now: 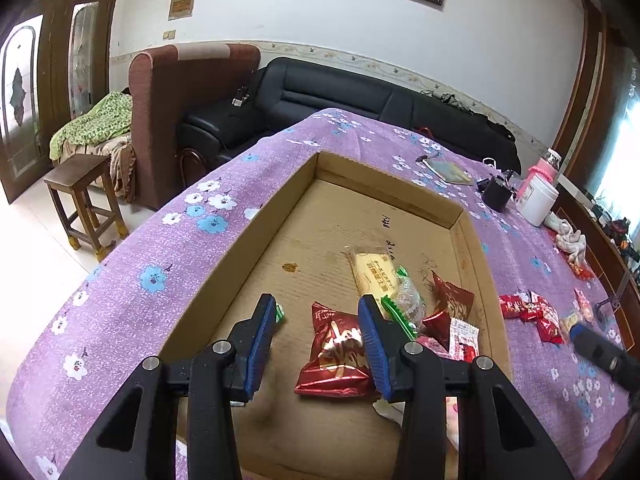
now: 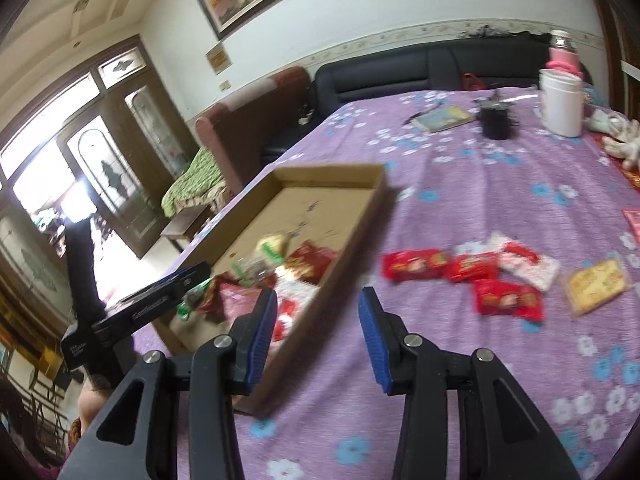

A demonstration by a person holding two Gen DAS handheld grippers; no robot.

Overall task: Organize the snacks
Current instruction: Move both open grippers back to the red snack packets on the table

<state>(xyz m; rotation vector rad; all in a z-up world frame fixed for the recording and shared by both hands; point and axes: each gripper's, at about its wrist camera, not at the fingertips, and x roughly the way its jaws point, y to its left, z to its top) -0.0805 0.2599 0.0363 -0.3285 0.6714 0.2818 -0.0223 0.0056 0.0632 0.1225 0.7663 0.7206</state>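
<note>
Right gripper (image 2: 318, 334): fingers apart, empty. Red packets (image 2: 460, 268) (right of centre, on the surface) are best approached singly, then carried to the cardboard tray (image 2: 360, 216). Left gripper (image 1: 318, 336): fingers apart, nothing clamped.

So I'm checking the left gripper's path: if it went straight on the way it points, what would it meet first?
Probably the red snack packet lying in the cardboard box; the left gripper, open and empty, hovers right above it. Depth is uncertain.

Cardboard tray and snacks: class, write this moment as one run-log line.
left claw: open, empty, over cardboard tray | right claw: open, empty, over tray edge | red packets: loose on purple cloth
</note>
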